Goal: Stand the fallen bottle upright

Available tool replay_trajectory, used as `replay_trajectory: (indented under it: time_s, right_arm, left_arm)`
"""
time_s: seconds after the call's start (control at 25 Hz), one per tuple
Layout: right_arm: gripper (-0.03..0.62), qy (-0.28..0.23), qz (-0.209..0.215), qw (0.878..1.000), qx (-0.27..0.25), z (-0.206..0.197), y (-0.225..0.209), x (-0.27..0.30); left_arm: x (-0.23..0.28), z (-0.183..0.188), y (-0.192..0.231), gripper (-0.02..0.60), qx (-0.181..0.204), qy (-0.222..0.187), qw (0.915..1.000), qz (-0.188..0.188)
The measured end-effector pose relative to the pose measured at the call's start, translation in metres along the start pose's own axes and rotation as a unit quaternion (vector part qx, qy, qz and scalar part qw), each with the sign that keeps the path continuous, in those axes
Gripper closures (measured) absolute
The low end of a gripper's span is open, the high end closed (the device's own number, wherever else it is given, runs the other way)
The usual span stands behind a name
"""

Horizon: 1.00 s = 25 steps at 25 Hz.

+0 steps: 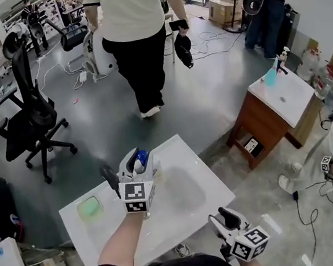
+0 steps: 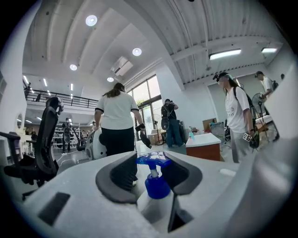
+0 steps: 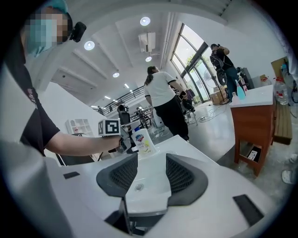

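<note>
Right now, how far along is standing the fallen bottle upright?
Done: the white bottle with the blue pump top is off its side, near upright, slightly tilted. In hand: the left gripper is shut on it over the white sink counter; the right gripper is open and empty. Left: set it on its base and release. Whether it touches the counter, I cannot tell.

claws: two, left claw (image 1: pixel 138 160) and right claw (image 1: pixel 222 217)
white pump bottle (image 3: pixel 141 142): one
tables: two, near table (image 1: pixel 211 185), far table (image 1: pixel 292 98)
green pad (image 1: pixel 90 207): one
office chair (image 1: pixel 33 119): one
</note>
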State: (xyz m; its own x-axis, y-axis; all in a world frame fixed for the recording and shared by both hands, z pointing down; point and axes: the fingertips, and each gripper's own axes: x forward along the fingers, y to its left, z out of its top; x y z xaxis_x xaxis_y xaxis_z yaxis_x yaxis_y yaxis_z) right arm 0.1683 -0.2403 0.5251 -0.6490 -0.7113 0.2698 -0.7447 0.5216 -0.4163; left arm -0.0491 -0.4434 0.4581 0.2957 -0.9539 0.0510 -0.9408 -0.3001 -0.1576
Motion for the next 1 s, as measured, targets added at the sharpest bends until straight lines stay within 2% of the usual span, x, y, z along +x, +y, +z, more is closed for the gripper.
replay_trajectory:
  time_s: [0.4,0.84,1.0]
  right_arm:
    - [0.416,0.004,-0.049,0.999,0.01,-0.004,-0.026,-0.028]
    - [0.416,0.01,-0.07,0.997,0.017,-0.014,-0.03,-0.044]
    - [0.416,0.01,-0.07,0.997,0.017,-0.013,-0.03,-0.045]
  left_arm:
    - [0.037,-0.013,0.01,0.422,0.041,0.009,0.9987,0.028]
    - [0.048,-0.026,0.033,0.422,0.023,0.009,0.9973,0.068]
    - [0.05,-0.024,0.032,0.422,0.031,0.004,0.9972,0.067]
